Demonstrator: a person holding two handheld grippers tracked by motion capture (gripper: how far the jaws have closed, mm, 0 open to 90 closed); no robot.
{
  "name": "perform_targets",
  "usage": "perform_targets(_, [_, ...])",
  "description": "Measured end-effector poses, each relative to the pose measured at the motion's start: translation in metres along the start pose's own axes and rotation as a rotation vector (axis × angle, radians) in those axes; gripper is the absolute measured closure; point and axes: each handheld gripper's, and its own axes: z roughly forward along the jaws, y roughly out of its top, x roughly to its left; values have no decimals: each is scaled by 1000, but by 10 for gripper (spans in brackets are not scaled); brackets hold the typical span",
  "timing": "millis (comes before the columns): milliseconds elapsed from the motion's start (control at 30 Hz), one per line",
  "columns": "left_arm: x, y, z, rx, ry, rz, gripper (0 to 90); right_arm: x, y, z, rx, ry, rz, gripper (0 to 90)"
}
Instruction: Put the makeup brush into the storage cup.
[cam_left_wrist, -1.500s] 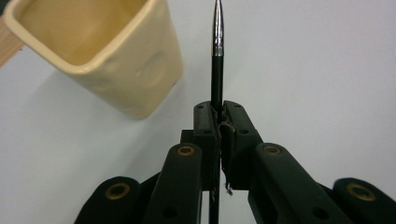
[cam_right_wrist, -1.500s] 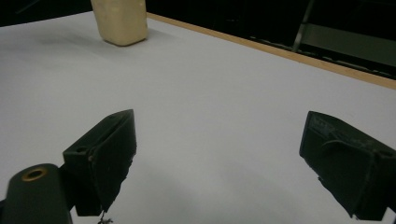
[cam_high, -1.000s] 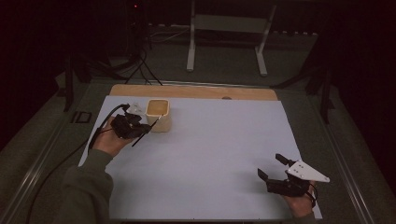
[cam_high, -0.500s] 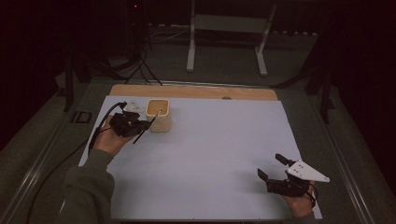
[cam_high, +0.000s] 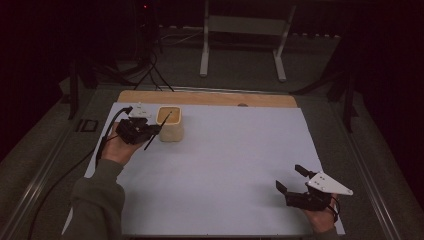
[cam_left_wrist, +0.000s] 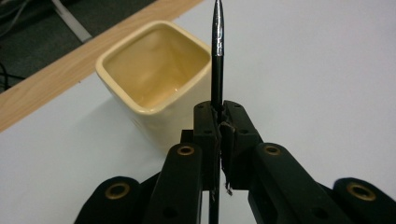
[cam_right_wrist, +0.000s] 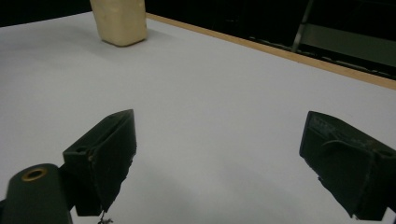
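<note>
Since a second ago we are edging the left gripper (cam_high: 150, 131), clenched on the pen (cam_left_wrist: 217, 51), closer to the cup (cam_left_wrist: 156, 79) at the mat's (cam_high: 225, 165) far left, and should be tipping its point over the mouth, while the right gripper (cam_high: 296, 179) is resting spread, empty.

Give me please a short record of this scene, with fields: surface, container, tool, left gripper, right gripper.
surface: white sheet over a wooden table
container: yellow square cup, upright, looks empty, at the far left of the sheet
tool: thin black pen, tip pointing past the cup's rim, beside the cup
left gripper: shut on the pen, next to the cup
right gripper: jaws wide apart, holds nothing, near the right front corner of the sheet
</note>
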Motion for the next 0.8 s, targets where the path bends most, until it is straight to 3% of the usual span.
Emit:
perform_targets(433, [0, 2, 3, -46, 24, -30, 866, 0, 0, -1, -4, -2, 3, 108])
perform_targets(800, [6, 5, -1, -112, 42, -79, 866, 0, 0, -1, -3, -1, 1, 108])
